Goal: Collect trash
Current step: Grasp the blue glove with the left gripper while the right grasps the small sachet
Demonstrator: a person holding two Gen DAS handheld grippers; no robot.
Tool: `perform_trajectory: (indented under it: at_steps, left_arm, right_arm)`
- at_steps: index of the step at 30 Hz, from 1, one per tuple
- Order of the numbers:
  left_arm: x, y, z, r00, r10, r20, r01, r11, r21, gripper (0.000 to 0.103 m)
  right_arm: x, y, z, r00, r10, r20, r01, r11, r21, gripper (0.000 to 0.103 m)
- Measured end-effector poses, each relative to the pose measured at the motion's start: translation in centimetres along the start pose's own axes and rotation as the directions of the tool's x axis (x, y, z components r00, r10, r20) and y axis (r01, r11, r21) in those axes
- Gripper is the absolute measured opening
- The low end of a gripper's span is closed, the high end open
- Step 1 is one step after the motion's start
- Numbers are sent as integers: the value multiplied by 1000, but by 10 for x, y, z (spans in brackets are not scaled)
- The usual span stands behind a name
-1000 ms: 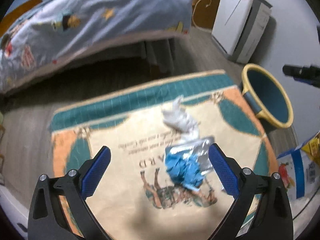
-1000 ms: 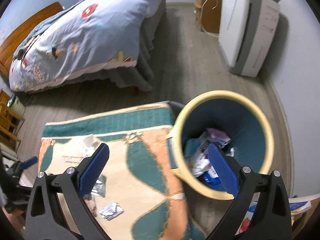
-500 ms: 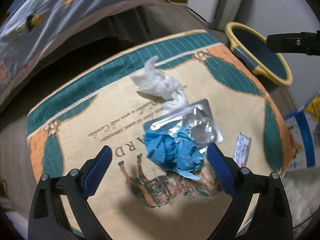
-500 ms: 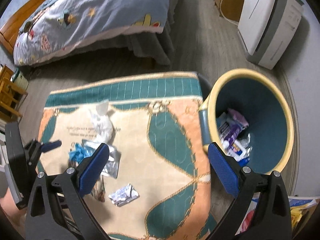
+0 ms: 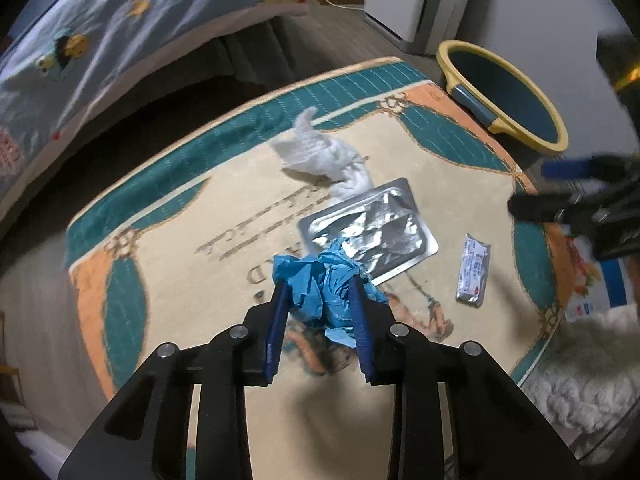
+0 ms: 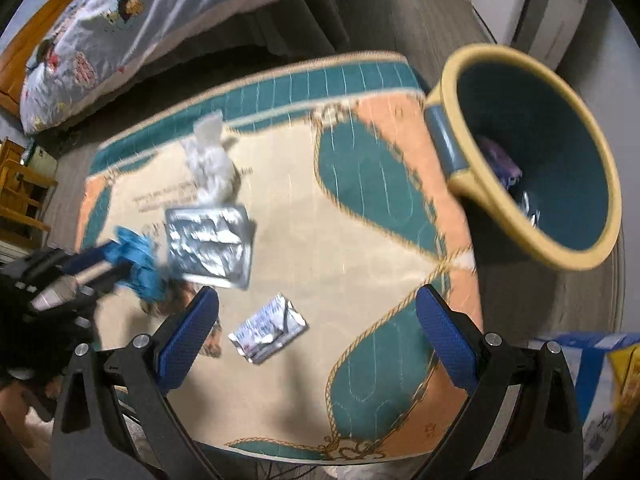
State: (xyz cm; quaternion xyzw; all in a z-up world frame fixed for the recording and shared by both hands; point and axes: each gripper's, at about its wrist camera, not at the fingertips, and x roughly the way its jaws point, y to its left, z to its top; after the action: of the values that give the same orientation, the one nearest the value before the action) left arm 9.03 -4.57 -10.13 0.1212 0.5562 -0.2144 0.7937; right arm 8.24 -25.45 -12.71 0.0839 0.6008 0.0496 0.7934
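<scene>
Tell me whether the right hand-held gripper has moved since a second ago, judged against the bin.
Yes. The right hand-held gripper has shifted from the bin, which then lay between its fingers, leftward over the mat; it now frames the small wrapper.

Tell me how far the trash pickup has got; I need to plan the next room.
Partly done: the bin already holds several wrappers. In hand: the left tongs are closing around the blue crumpled paper, which lies on the rug. Left on the rug: the white tissue, the foil blister sheet and the small sachet, which sits beyond the open, empty right tongs.
</scene>
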Motion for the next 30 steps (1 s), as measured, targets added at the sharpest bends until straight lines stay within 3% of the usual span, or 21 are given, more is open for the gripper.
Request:
perform_trajectory:
  at_steps: [8, 11, 13, 17, 20, 22, 25, 30]
  left_arm:
    - [-17, 24, -7, 1000, -11, 16, 12, 997, -78, 32]
    - [-20, 26, -6, 999, -21, 25, 23, 997, -77, 32]
    - [-19, 26, -5, 999, -28, 28, 31, 997, -78, 32]
    - [-21, 27, 0, 998, -44, 39, 46, 996, -77, 32]
    - [-24, 27, 4, 997, -55, 53, 59, 995, -80, 32]
    - [-26, 27, 5, 996, -59, 61, 64, 994, -85, 32]
    - [-28, 27, 7, 996, -60, 70, 66, 994, -89, 32]
    - [-29, 25, 9, 996, -55, 74, 62, 994, -93, 32]
  right_arm:
    - [30, 32, -18, 999, -9, -51, 0, 987, -161, 96]
    - [40, 41, -23, 996, -2, -95, -17, 980, -198, 90]
    - [45, 45, -27, 993, -26, -112, 1, 975, -223, 79]
    - [53, 46, -29, 991, -46, -126, 15, 972, -235, 72]
    - [50, 46, -27, 993, -49, -107, 22, 970, -243, 49]
    - [48, 42, -24, 993, -26, -111, 2, 977, -214, 24]
    - [47, 35, -23, 993, -7, -118, -15, 983, -181, 15]
    - [42, 32, -20, 995, 5, -103, -25, 982, -186, 12]
